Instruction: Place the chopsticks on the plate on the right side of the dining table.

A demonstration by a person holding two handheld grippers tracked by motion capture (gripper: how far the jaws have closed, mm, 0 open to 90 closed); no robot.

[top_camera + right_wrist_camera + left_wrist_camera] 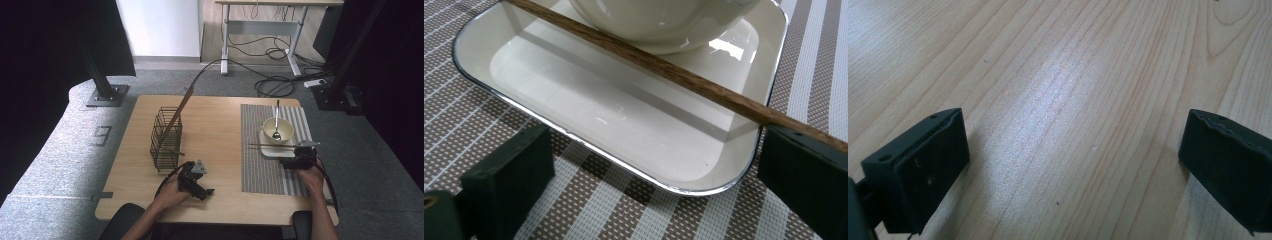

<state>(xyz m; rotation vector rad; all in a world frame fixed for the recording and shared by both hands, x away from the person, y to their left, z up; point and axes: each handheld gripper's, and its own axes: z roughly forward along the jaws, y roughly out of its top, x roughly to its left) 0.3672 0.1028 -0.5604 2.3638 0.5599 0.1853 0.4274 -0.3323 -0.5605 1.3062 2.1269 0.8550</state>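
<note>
Here the right hand-held gripper (651,165) stands wide apart and holds nothing, just before the near rim of a cream tray (589,110) on a striped mat (469,90). A brown wooden chopstick (674,75) lies across the tray, passing over one jaw; a bowl (278,129) with a spoon (276,125) sits behind. The left hand-held gripper (1073,165), also wide, hovers over bare table (1058,75), with a wire basket (166,139) beyond it.
</note>
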